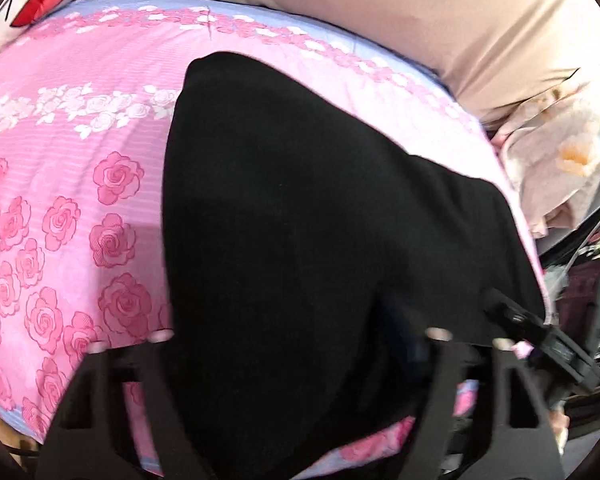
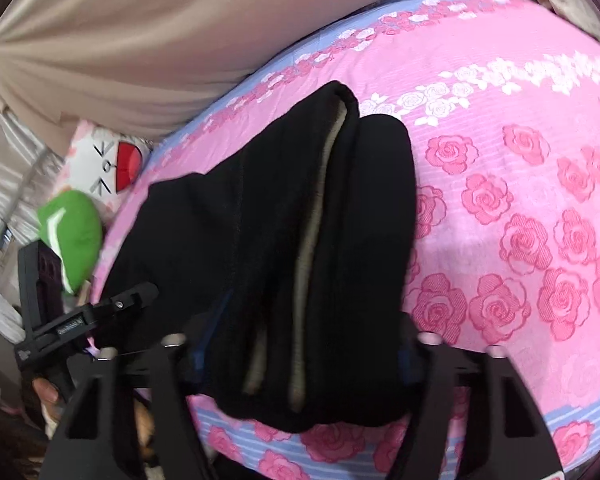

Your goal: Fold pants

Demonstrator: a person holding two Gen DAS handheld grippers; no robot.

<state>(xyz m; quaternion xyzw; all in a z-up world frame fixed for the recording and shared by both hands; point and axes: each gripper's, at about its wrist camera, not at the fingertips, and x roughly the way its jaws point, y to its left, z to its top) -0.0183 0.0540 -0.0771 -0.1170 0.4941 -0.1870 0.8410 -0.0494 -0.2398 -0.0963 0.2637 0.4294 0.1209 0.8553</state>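
The black pants (image 2: 284, 240) lie folded lengthwise on the rose-patterned bed (image 2: 520, 200), long axis running away from both tools. The near end sits between the left tool (image 1: 300, 336) and right tool (image 2: 300, 340) jaws, each part-open; whether they pinch cloth cannot be told.

I see black pants (image 2: 268, 240) with a grey-beige inner lining, on a pink bedsheet (image 1: 80, 160) printed with deeper pink roses, a white rose band and a pale blue border. Beyond it, beige curtain (image 2: 140, 52) and a green plush toy (image 2: 74, 236).
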